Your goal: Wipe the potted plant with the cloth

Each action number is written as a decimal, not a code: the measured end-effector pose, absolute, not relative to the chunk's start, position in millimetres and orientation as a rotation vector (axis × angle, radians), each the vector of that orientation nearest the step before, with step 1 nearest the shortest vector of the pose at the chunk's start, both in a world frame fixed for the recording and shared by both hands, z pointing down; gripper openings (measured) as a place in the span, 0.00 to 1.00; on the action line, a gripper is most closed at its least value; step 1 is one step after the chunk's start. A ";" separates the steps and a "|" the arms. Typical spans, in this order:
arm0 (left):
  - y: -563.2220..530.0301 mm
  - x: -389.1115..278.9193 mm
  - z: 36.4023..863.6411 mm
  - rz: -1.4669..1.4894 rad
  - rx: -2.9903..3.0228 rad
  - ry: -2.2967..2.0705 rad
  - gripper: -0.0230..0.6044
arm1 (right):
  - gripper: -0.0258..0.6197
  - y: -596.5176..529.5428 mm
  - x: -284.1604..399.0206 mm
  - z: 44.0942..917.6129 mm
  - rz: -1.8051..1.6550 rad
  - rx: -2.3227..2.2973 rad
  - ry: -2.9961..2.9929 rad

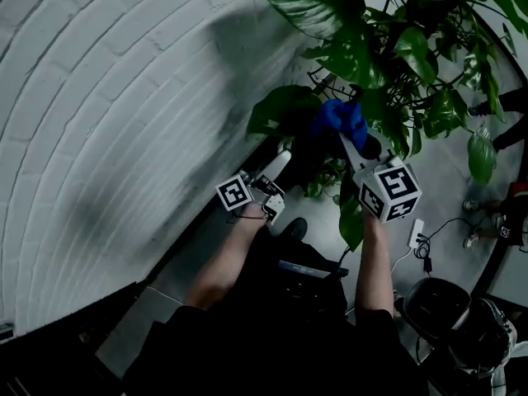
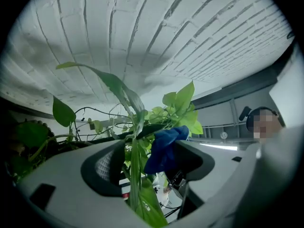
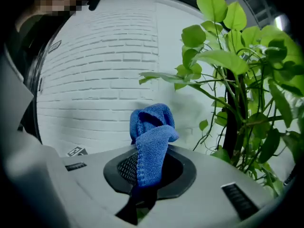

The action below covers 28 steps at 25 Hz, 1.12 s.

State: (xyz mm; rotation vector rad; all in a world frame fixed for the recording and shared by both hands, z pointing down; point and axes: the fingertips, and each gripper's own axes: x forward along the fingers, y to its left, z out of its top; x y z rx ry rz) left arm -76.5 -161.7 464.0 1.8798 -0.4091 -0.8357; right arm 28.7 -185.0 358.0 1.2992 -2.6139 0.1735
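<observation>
Right gripper (image 3: 149, 167) clamps the blue microfibre cloth (image 3: 151, 132) beside the pothos plant (image 1: 404, 56). Left gripper (image 2: 147, 163) jaws are apart, a leaf (image 2: 135, 146) hanging loose between them. Wiping looks under way; can't tell which leaves are done.

1. The potted plant (image 1: 396, 48) stands on the floor (image 1: 441, 184). In the head view the brick wall (image 1: 124, 97) runs close along its left.
2. Both grippers are in front of the plant, between it and the person holding them. The left gripper (image 1: 279, 165) is just left of the right gripper (image 1: 351, 141).
3. The cloth (image 1: 338, 119) is clamped in the right gripper's jaws, and its free end sticks out ahead among the lower leaves.
4. A long leaf (image 2: 135, 175) hangs between the left gripper's parted jaws. The cloth is just beyond it, toward the right jaw.
5. A plug block (image 1: 417, 233) lies on the floor, right of the person's right arm.
</observation>
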 end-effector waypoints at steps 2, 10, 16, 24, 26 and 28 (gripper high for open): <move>-164.2 -72.4 460.5 -0.844 1.888 -0.400 0.56 | 0.12 -202.7 22.8 368.2 0.186 1.264 -2.621; -172.7 -77.0 451.9 -1.011 1.750 -0.263 0.52 | 0.12 -208.8 3.7 449.5 0.385 1.126 -2.550; -179.5 -81.0 453.1 -0.984 1.681 -0.123 0.51 | 0.12 -184.1 -3.8 486.5 0.495 1.130 -2.498; -188.1 -81.1 465.0 -0.911 1.600 0.000 0.50 | 0.12 -122.8 -5.9 534.3 0.688 1.247 -2.356; -189.0 -80.8 464.7 -0.904 1.592 0.021 0.49 | 0.12 -107.1 -0.9 544.6 0.734 1.281 -2.316; -190.2 -81.5 465.3 -0.899 1.586 0.032 0.49 | 0.12 -92.7 3.4 544.3 0.762 1.319 -2.301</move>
